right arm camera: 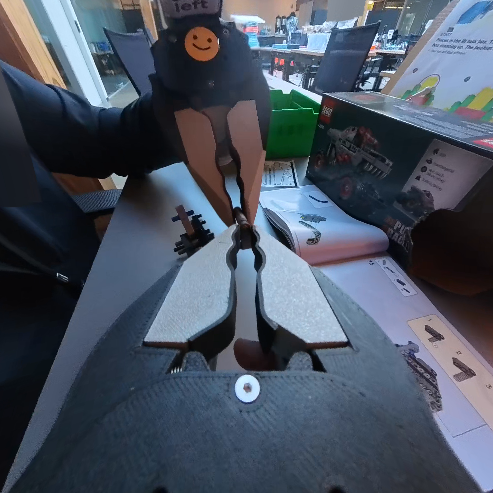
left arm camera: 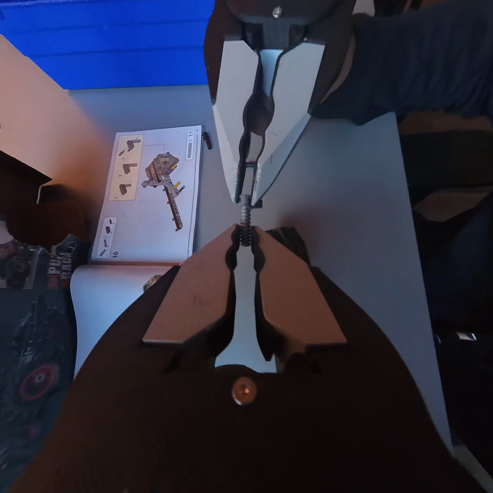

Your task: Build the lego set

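A small grey ribbed lego piece [left arm camera: 245, 212] is held in the air between both grippers, which meet tip to tip above the table. My left gripper [left arm camera: 245, 236], with tan fingers, is shut on its near end. My right gripper [left arm camera: 247, 198], with pale grey fingers, comes from the top of the left wrist view and is shut on the other end. In the right wrist view, my right gripper [right arm camera: 244, 237] pinches the piece [right arm camera: 241, 220] and my left gripper [right arm camera: 240, 213] reaches down to it. A small black lego assembly [right arm camera: 190, 232] stands on the table just left of the tips.
The open instruction booklet [left arm camera: 149, 192] [right arm camera: 333, 234] lies beside the grippers, with a loose black pin [left arm camera: 206, 140] at its corner. The dark lego box [right arm camera: 386, 160] stands beyond it. A green bin [right arm camera: 290, 122] and a blue bin [left arm camera: 106, 40] sit at the back. The table edge [left arm camera: 402, 213] is close by. My left and right fingertips are right by each other. Both grippers' tips are roughly 20 cm from the loose black pin [left arm camera: 206, 140].
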Available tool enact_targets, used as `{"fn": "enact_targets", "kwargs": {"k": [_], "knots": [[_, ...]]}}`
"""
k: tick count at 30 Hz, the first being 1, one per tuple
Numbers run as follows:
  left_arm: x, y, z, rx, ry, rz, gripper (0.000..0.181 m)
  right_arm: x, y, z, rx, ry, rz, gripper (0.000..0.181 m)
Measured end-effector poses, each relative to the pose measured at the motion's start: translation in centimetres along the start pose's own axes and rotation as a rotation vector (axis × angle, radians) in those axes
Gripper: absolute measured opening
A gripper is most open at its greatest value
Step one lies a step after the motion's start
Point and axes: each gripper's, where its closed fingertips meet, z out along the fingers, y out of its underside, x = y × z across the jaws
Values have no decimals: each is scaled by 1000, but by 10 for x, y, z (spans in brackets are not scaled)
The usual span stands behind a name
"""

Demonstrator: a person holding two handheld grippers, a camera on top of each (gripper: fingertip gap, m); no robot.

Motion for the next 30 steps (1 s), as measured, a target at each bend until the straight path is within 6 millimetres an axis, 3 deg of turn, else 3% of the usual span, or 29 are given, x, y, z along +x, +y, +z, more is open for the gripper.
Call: {"fn": "enact_targets", "kwargs": {"k": [11,19,26,30], "knots": [[5,-26,-11,207,82,-5,15,-3,-17,-7,78,45,-100,4],[3,-40,-21,345,79,9,7,-2,-25,-13,121,74,-124,4],[4,-42,-22,389,47,50,5,-5,-26,-13,126,69,-147,4],[10,-33,-18,315,43,119,5,-10,-14,-8,31,97,-257,4]]}}
